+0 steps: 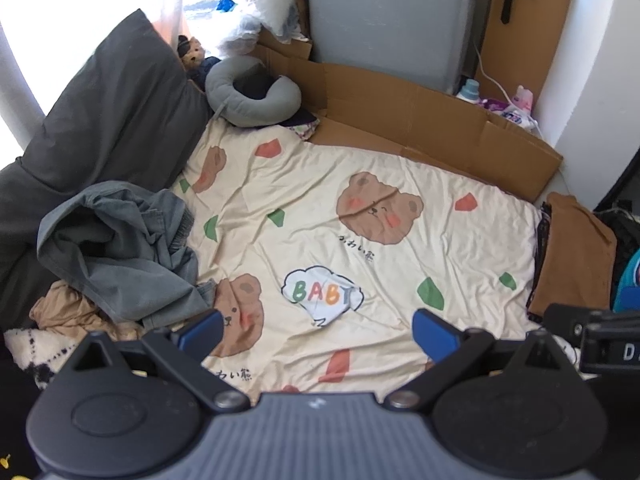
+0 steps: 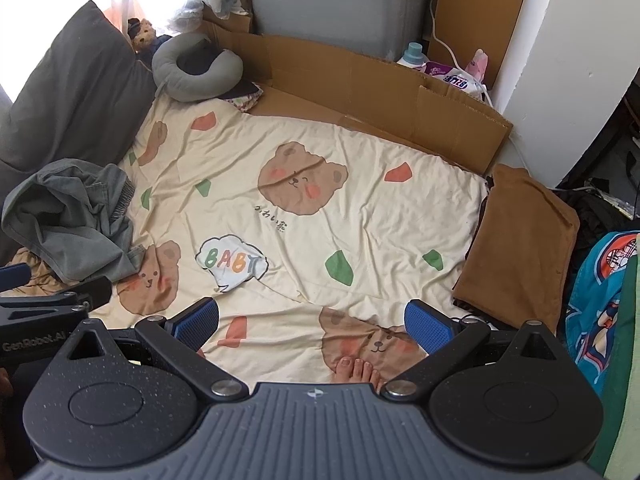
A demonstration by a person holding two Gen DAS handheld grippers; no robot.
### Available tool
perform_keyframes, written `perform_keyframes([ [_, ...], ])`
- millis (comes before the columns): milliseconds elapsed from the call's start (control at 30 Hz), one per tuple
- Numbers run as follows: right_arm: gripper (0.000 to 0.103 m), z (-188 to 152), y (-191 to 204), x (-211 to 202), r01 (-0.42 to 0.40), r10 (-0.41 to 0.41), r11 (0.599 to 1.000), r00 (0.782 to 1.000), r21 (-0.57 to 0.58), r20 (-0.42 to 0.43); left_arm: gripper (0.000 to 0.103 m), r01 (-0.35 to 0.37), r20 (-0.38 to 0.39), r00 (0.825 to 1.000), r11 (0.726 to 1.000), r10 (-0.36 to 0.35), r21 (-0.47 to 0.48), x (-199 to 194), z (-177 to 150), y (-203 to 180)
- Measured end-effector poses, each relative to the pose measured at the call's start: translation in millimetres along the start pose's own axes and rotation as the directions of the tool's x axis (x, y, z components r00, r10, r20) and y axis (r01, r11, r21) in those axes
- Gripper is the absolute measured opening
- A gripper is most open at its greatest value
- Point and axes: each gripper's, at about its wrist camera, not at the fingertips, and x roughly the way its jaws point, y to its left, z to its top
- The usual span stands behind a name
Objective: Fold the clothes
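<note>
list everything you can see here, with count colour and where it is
bedsheet: 1, cream with bear print, centre
crumpled garment: 1, grey-green, left edge of sheet
tan garment: 1, beige, under the grey-green one
folded garment: 1, brown, right edge of sheet
pillow: 1, dark grey, far left
neck pillow: 1, grey, far left corner
teddy bear: 1, brown, behind neck pillow
cardboard: flattened, brown, far side
bottle: 1, white, blue cap, behind cardboard
foot: 1, near edge
left gripper: open, empty
right gripper: open, empty
</note>
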Motion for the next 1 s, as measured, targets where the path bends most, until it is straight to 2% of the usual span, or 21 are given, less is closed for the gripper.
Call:
perform_keyframes([
  [400,0.102,4,-3,-7,0.006,-0.006,1.000,1.000,0.003,0.022,0.102,0.030,-0.003,1.000,0.999,-0.030,-0.036,0,2,19],
  [900,0.102,20,7,-10,0.002,-0.001,1.000,0.999,-0.017,0.050,0.102,-0.009,0.031,0.999,0.991,0.013,-0.135,-1,16,80],
  [1000,0.102,24,12,-8,-0.009,0.011,1.000,0.999,-0.026,0.053,0.102,-0.010,0.044,0.999,0.992,0.016,-0.125,-1,19,92],
])
